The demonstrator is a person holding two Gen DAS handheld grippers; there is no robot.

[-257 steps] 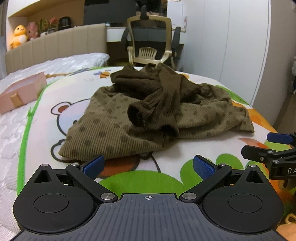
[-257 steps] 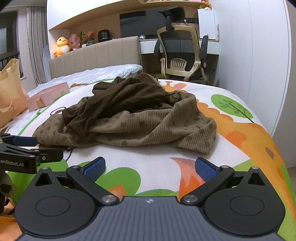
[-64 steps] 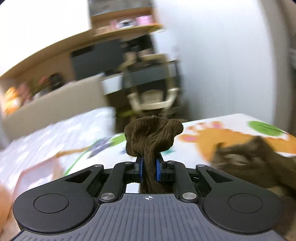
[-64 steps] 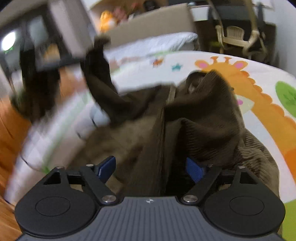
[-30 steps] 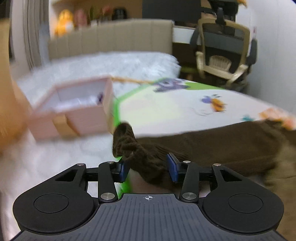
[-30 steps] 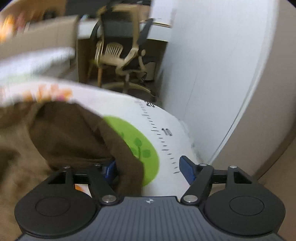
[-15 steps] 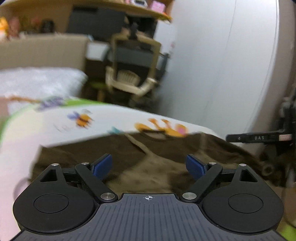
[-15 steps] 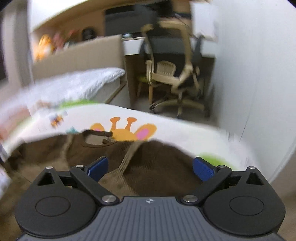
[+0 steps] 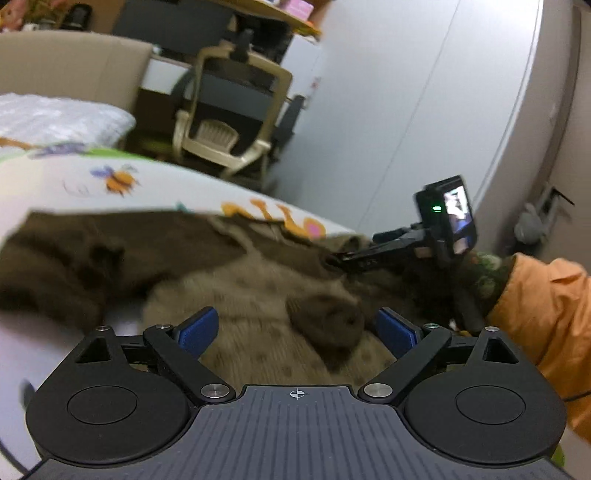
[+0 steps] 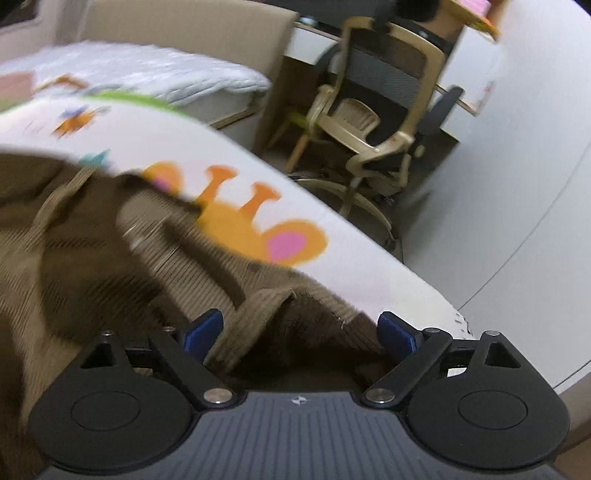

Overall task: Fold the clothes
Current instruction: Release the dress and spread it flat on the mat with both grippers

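Observation:
A brown corduroy garment with dotted olive panels lies spread over the cartoon-print bed cover. My left gripper is open low over the dotted panel, near a dark cuff. In the left wrist view the right gripper shows at the garment's right side, held by a hand in an orange sleeve; its fingertips are too small to read there. In the right wrist view my right gripper is open over a ribbed olive band and dark fold of the garment.
A beige office chair stands beyond the bed's far edge by a desk. A white wall or wardrobe runs along the right. A padded headboard and a quilted white blanket lie at the back left.
Both grippers have dropped closer to the garment since half a second ago and stay open. Earlier the left was shut on a sleeve end and pulled it out; the garment now lies spread.

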